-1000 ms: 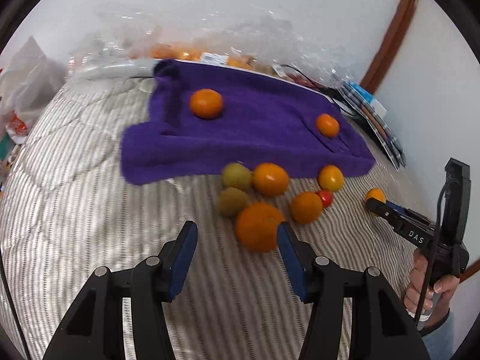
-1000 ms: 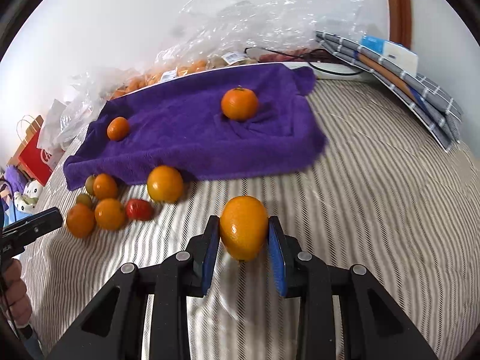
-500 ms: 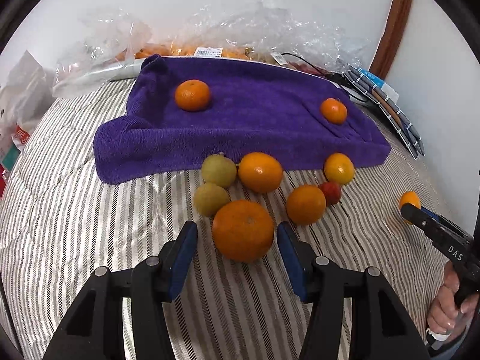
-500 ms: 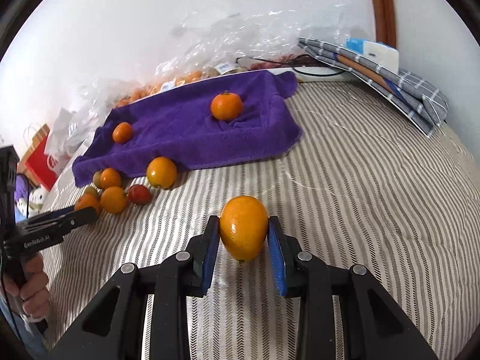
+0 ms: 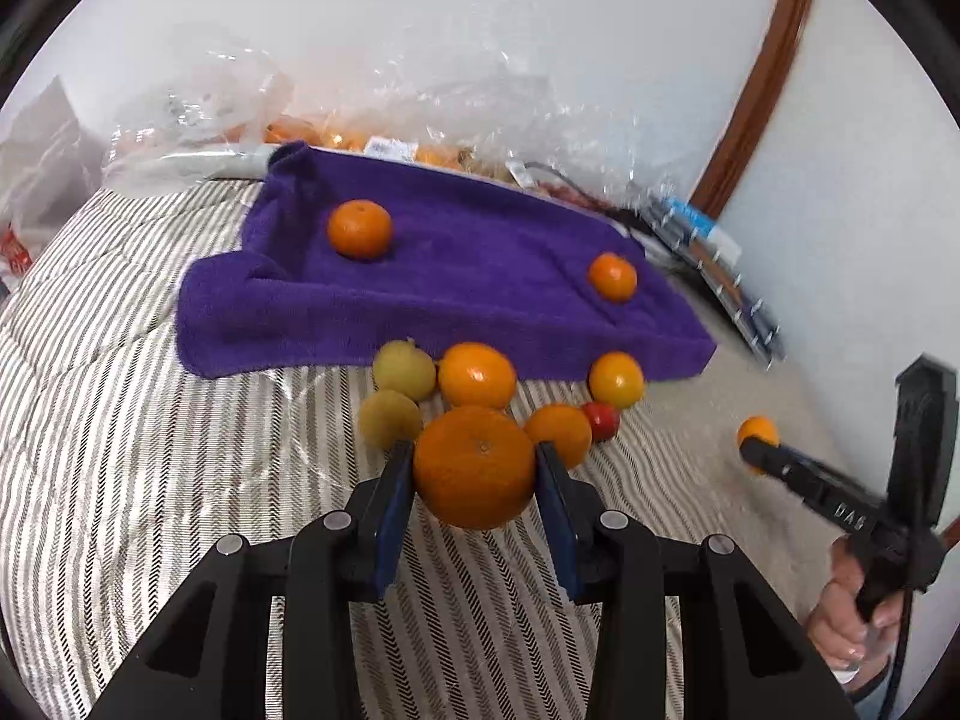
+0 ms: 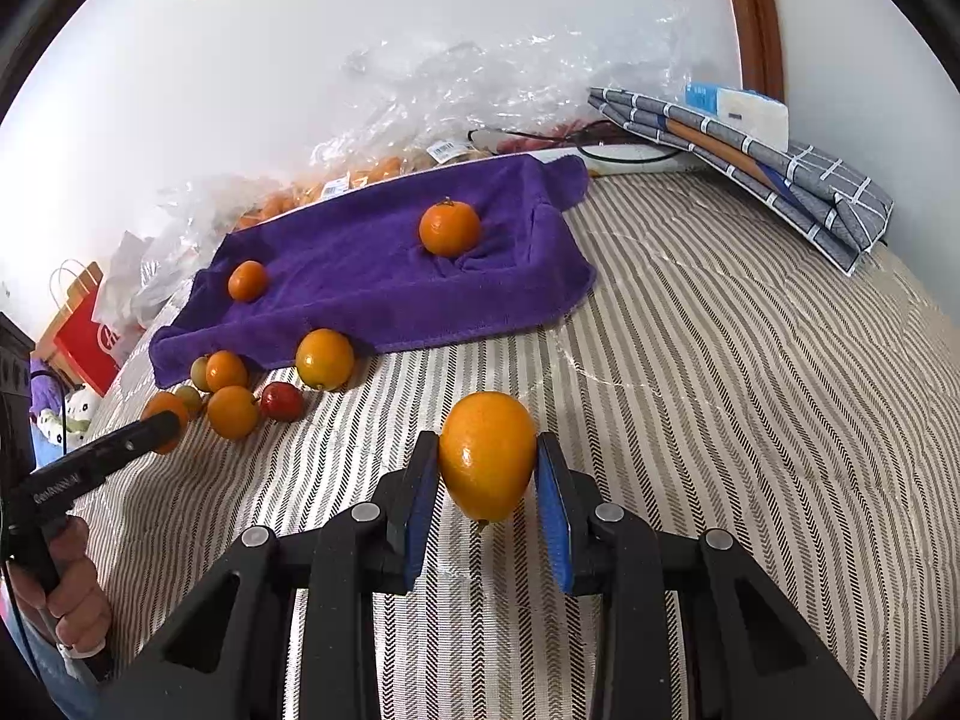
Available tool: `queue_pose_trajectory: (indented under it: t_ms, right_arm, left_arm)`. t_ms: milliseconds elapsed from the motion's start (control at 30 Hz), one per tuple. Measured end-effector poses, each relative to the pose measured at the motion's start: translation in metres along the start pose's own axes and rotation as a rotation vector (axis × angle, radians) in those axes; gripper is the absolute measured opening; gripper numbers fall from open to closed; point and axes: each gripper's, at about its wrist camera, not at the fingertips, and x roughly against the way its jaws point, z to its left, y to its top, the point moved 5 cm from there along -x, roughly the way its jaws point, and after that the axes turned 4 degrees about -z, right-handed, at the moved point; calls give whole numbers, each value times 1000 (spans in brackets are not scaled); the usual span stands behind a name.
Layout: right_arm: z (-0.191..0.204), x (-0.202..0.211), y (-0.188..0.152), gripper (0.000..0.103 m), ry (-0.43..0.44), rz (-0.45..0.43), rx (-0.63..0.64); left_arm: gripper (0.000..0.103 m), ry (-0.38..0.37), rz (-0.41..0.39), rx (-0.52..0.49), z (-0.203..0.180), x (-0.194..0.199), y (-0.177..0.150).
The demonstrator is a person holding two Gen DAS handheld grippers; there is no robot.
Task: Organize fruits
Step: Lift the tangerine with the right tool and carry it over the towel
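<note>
Fruit clusters at the purple towel's (image 5: pixel 450 294) near edge on the bed (image 5: pixel 120 450); the left tool (image 5: pixel 474 471) is closing on a big orange (image 5: pixel 474 468), hiding fruit behind. Right view: right tool (image 6: pixel 487 468) clamps a yellow-orange fruit (image 6: pixel 487 456) over the bed's middle; bagged fruit (image 6: pixel 360 174) behind the towel is unclear.

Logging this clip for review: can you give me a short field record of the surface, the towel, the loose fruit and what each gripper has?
surface: striped bedcover
towel: purple towel, two oranges on it
loose fruit: cluster beside the towel's near edge, on the bedcover
left gripper: jaws closing, pads against the large orange
right gripper: shut on an oval orange fruit
behind towel: clear plastic bags
</note>
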Motion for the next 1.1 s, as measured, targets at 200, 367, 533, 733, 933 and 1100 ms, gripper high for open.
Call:
queue_pose_trajectory:
  t_ms: [200,367,533,733,933,1100]
  right_arm:
    - [0,6,1,32,-22,-35,5]
    - [3,11,2,32,-33,-62,24]
    - [4,20,4,32,-46,-104,38]
    - [4,25,5,32,-26,-127,39]
    - [7,25,5,32,-18,-131,48]
    - [3,26,5,32,-24,-135,28]
  left_arm:
    - [38,26,-39,-11,0,7,2]
    - [38,33,-77,-7,0,13,5]
    - [38,53,-90,17,6,16,6]
    - [38,68,-127,3,4,24,7]
    - [38,62,-148,-3,4,27,9]
    - [38,54,-146,-24,-1,26,9]
